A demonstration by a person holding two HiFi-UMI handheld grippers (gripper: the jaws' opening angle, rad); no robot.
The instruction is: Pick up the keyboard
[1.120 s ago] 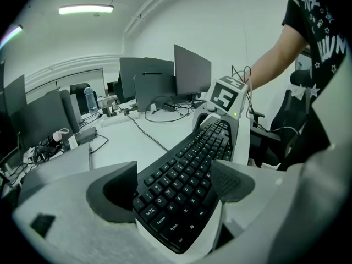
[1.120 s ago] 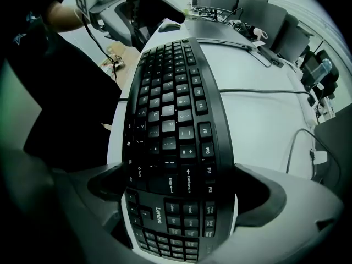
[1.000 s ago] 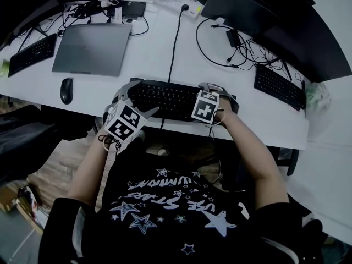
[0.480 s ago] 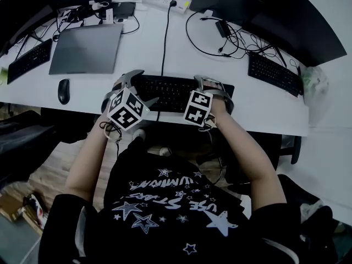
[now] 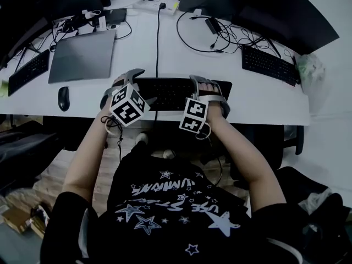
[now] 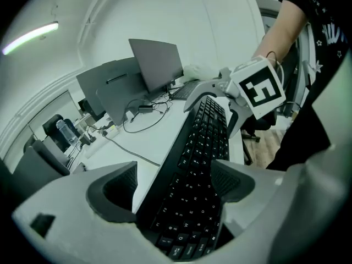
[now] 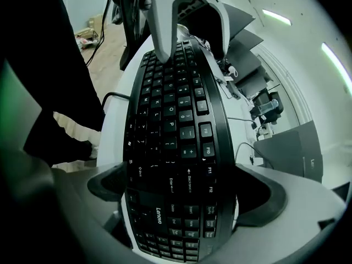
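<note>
Clamping the keyboard [image 5: 170, 92] from both ends, the two claws face each other along its length. The left claw [image 5: 140, 87] has its jaws closed across the keyboard's left end. In the left gripper view one pad presses the front edge and the other sits against the back edge, with the keys running away between them [image 6: 176, 186]. The right claw [image 5: 212, 95] grips the opposite end the same way. In the right gripper view the keyboard [image 7: 170, 120] fills the gap between the pads [image 7: 184, 194], the numeric block nearest the camera.

The keyboard lies along the near edge of the white bench [image 5: 137, 54]; whether it is lifted clear cannot be made out. Outward of the left claw rests a mouse [image 5: 64, 98], and beyond that claw lies a closed laptop [image 5: 82, 56]. A black cable [image 5: 158, 43] runs straight ahead from between the claws. Beyond and outward of the right claw lies a second keyboard [image 5: 269, 65], with a dark monitor [image 5: 258, 10] behind it.
</note>
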